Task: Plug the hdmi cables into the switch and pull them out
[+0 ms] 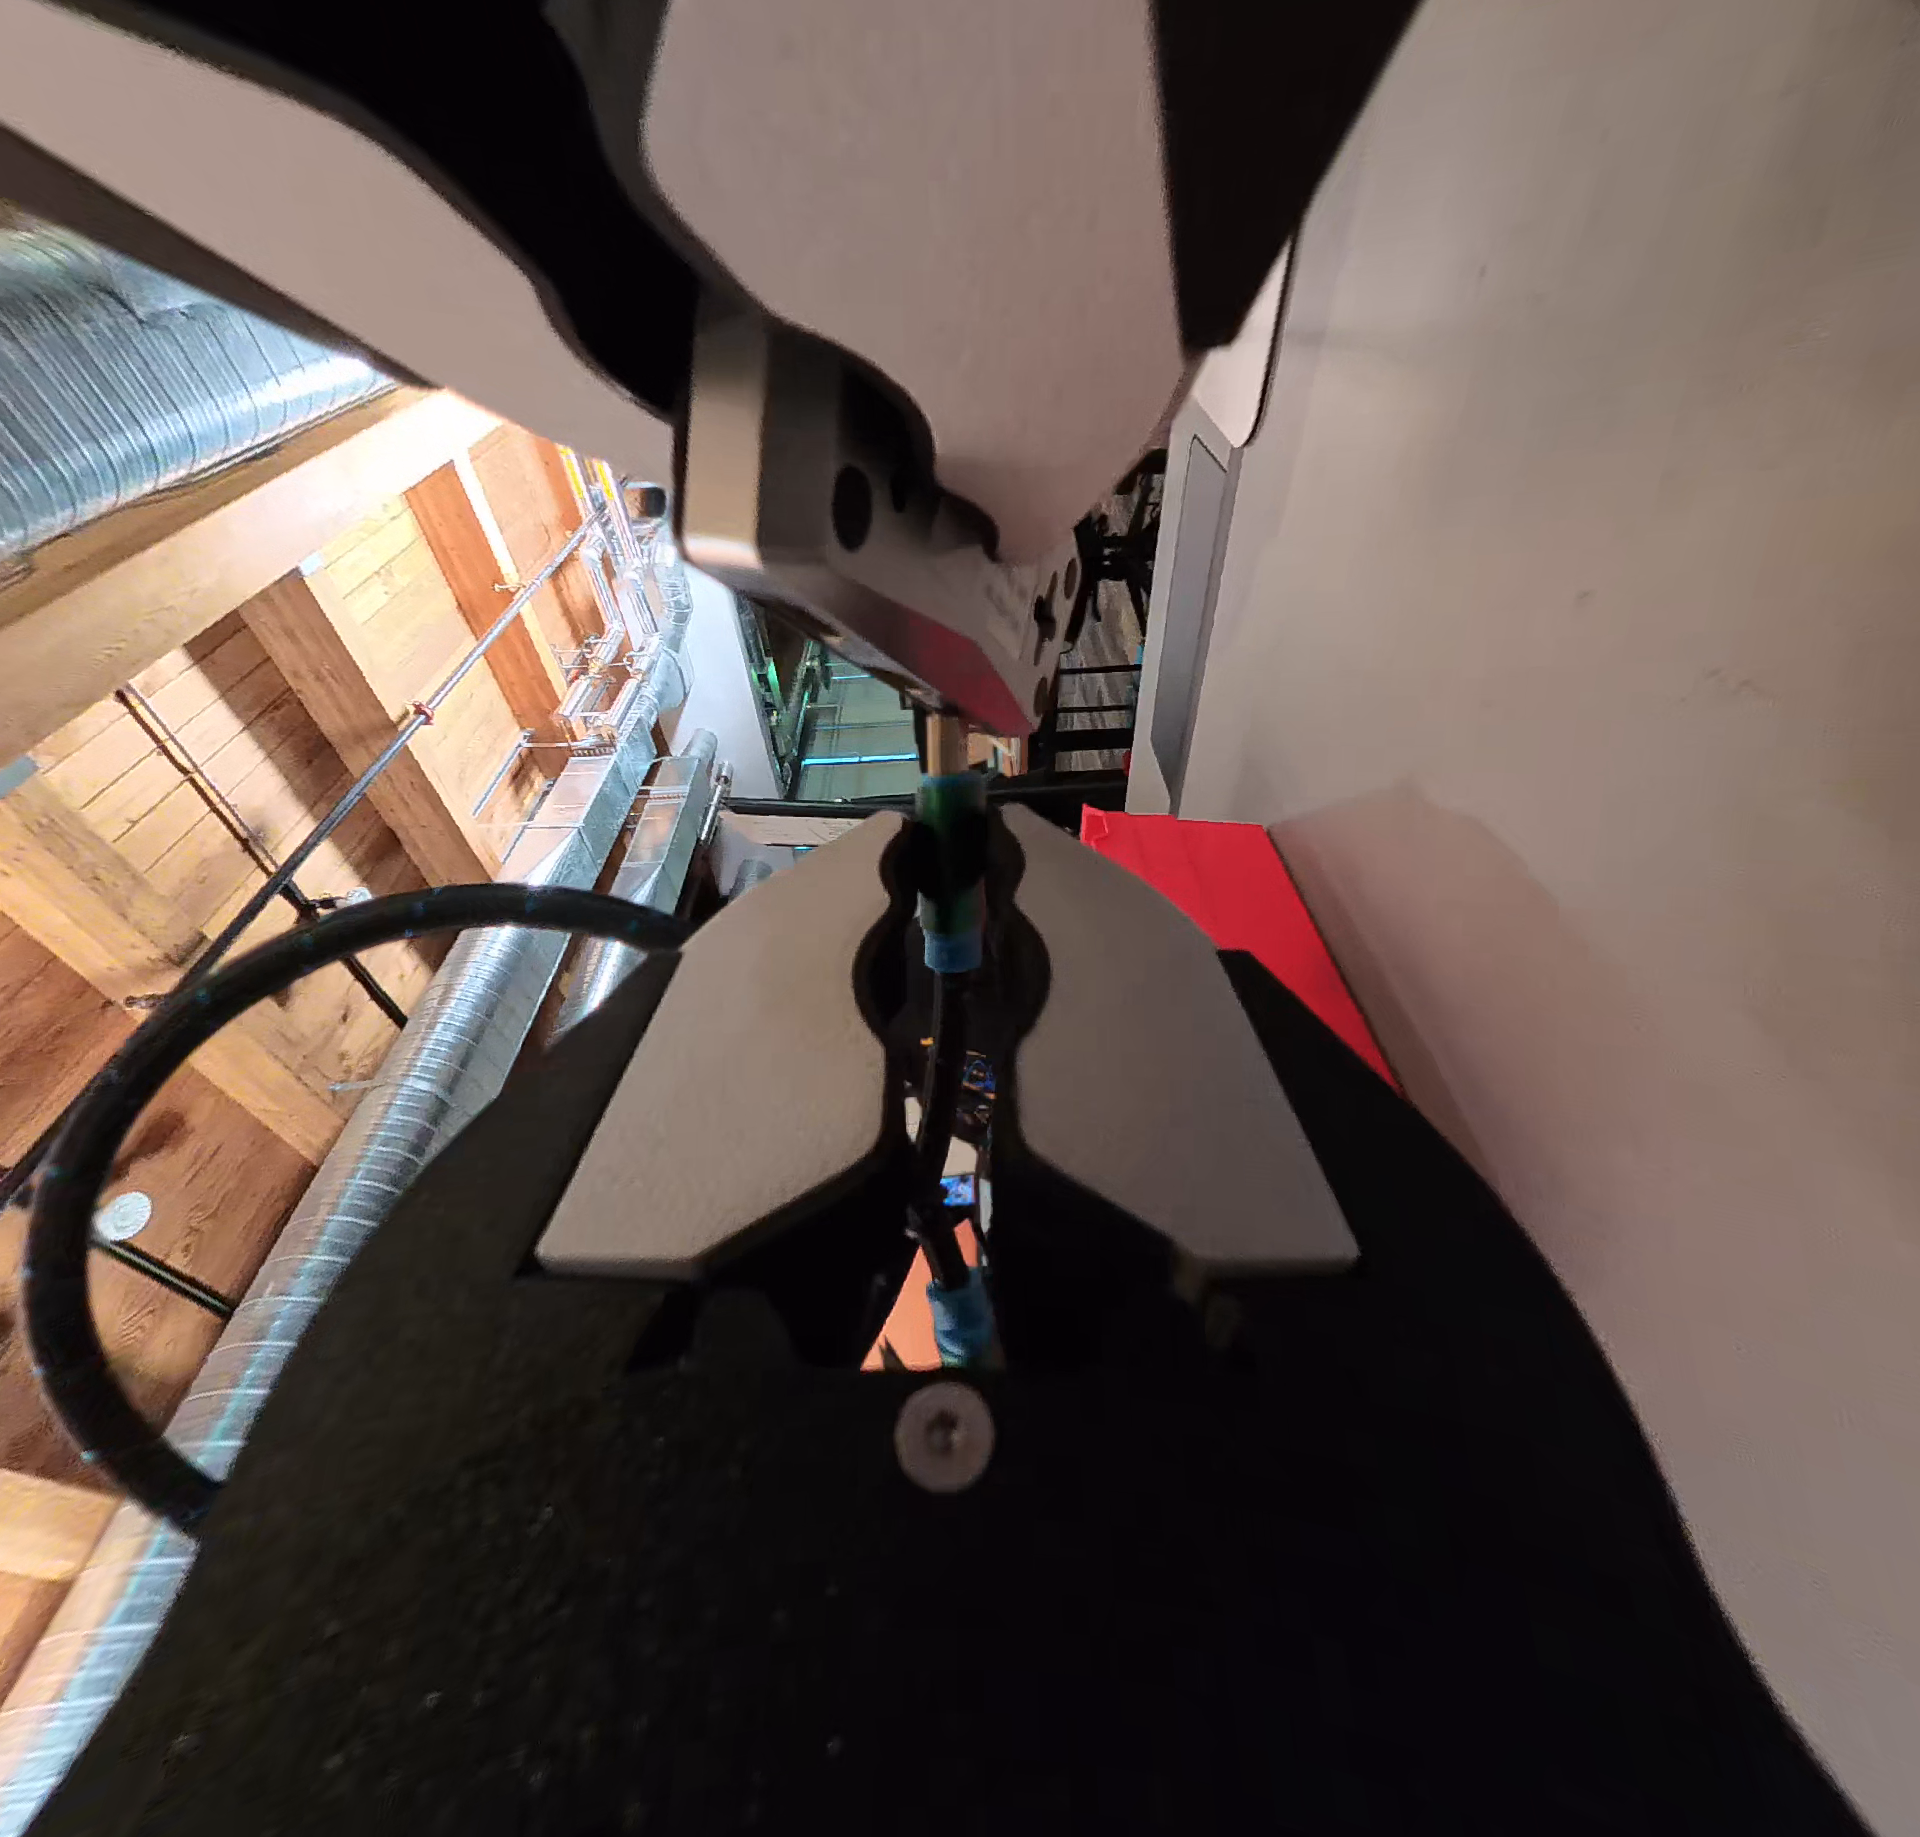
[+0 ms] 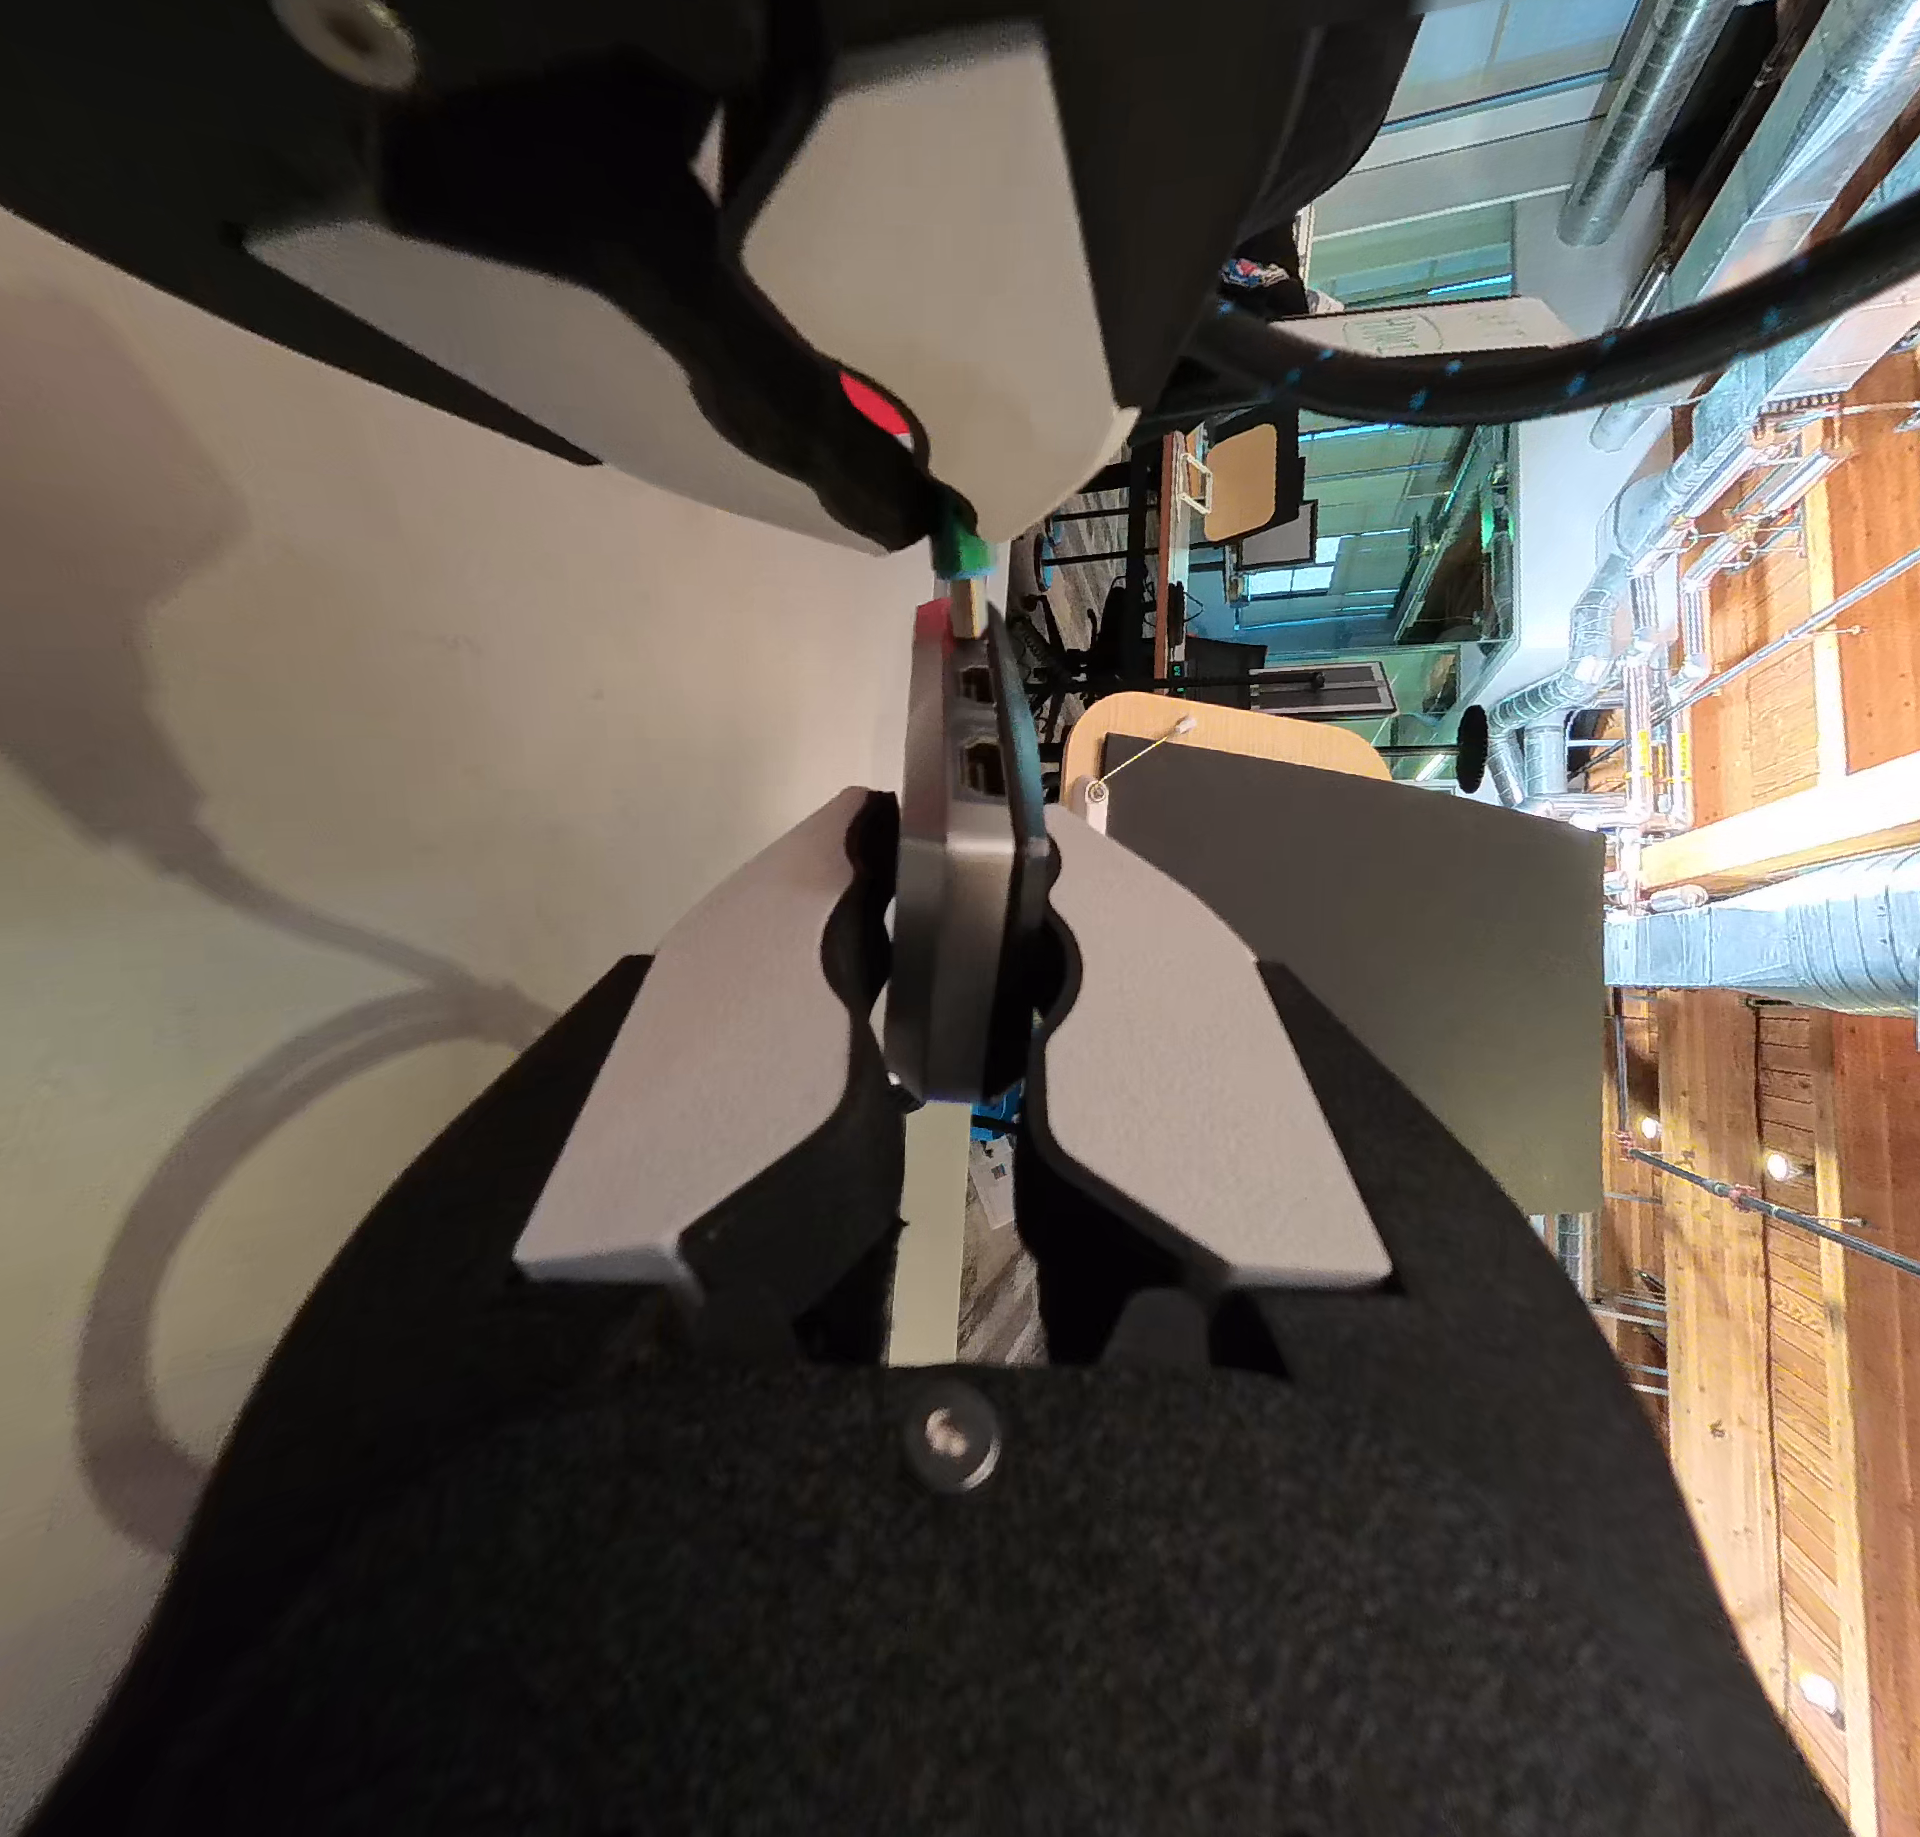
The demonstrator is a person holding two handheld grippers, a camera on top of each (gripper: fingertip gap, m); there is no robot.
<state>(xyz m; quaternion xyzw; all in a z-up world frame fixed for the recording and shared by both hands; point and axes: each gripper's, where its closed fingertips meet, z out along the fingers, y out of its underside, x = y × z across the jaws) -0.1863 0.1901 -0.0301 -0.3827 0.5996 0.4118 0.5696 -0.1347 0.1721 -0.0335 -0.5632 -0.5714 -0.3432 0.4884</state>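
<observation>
Nearest the lens in your left wrist view, the left gripper [image 1: 951,852] is clenched on the black HDMI plug with the green and blue tape bands [image 1: 948,857], its pale grey fingers [image 1: 758,1049] pinching the plug body near their tips. Its black braided cable [image 1: 208,1018] runs down between the fingers and also loops wide on the left side of that view. Ahead of the plug tip you see the grey metal HDMI switch box with a red patch on one face [image 1: 914,582], gripped by the other tool from above in that view; the plug tip sits just short of the switch edge, and whether it touches cannot be told from here. In your right wrist view, the right gripper [image 2: 966,852] is clenched across the flat faces of the switch box [image 2: 951,914], which stands edge-on between its fingers. Two empty ports [image 2: 977,764] show on the switch's narrow side. At the far end of that side, the plug's metal tip [image 2: 966,608] meets the switch corner, looking partly seated or just at the port mouth; depth cannot be judged. Both tools hang above the white tabletop [image 2: 416,696], which carries their shadows. A red object [image 1: 1226,894] lies on the table in the left view.
</observation>
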